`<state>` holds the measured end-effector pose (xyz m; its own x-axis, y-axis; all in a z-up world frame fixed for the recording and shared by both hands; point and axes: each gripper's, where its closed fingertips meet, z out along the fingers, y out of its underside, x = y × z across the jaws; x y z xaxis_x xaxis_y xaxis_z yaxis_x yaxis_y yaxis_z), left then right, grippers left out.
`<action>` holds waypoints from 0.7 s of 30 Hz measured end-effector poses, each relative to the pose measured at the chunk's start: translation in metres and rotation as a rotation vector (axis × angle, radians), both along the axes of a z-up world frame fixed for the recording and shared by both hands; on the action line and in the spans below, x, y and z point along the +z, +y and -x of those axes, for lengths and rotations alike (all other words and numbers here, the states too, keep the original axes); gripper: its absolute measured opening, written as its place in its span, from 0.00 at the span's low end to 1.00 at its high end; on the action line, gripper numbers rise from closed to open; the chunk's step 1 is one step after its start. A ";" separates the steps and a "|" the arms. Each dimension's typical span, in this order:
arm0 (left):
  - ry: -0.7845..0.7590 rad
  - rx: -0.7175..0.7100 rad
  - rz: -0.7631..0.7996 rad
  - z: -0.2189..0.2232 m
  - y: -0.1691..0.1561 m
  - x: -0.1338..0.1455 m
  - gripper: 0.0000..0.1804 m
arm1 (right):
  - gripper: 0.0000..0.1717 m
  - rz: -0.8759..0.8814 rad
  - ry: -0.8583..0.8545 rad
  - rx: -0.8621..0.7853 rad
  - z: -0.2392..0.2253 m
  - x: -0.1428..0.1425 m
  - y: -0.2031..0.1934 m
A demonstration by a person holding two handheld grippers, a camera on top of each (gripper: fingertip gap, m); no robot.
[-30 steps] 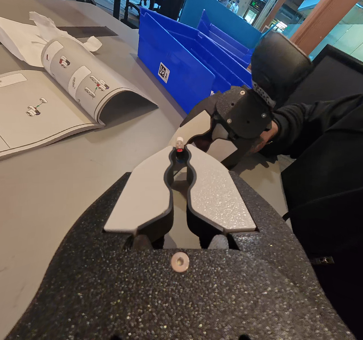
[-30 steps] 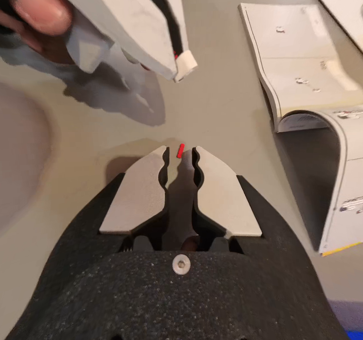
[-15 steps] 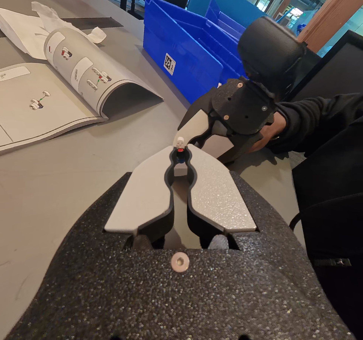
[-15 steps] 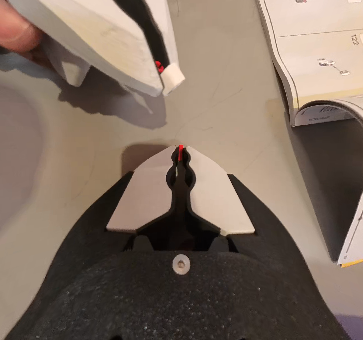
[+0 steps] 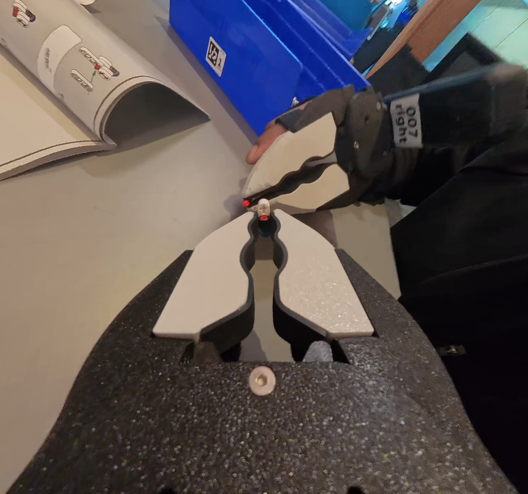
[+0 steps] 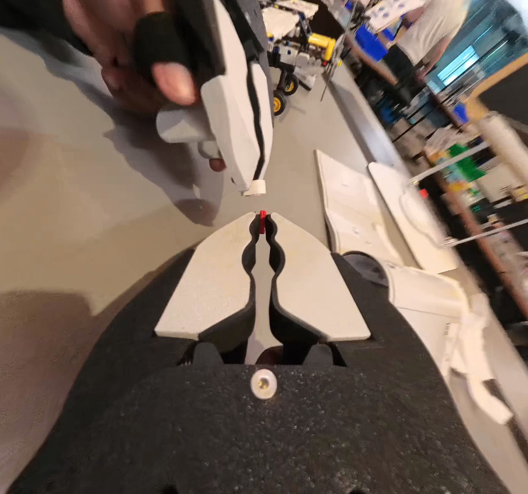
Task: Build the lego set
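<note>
Above grey tabletop [image 5: 85, 237]: both claws meet tip to tip.
Left gripper [image 5: 263, 216]: clamped on small white plastic connector piece [image 5: 263, 208] (red pin in its near end).
Right gripper [image 6: 262, 217]: pinching thin red plastic pin [image 6: 262, 222], just beside connector.
Nearby: open instruction booklet [image 5: 71, 80], blue plastic bin [image 5: 243, 51].
</note>
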<state>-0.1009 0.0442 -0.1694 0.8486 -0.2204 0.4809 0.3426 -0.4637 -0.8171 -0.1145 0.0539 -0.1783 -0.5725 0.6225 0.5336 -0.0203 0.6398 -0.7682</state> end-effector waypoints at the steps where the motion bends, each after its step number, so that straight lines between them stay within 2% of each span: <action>1: -0.030 -0.003 -0.009 -0.001 0.000 0.002 0.04 | 0.02 -0.034 0.043 -0.002 -0.001 0.003 0.000; 6: -0.126 -0.001 -0.026 0.001 0.001 0.005 0.04 | 0.02 -0.129 0.190 -0.020 -0.005 0.015 -0.003; 21: -0.223 -0.053 -0.015 -0.007 -0.002 0.009 0.04 | 0.02 -0.275 0.334 -0.021 -0.012 0.023 -0.010</action>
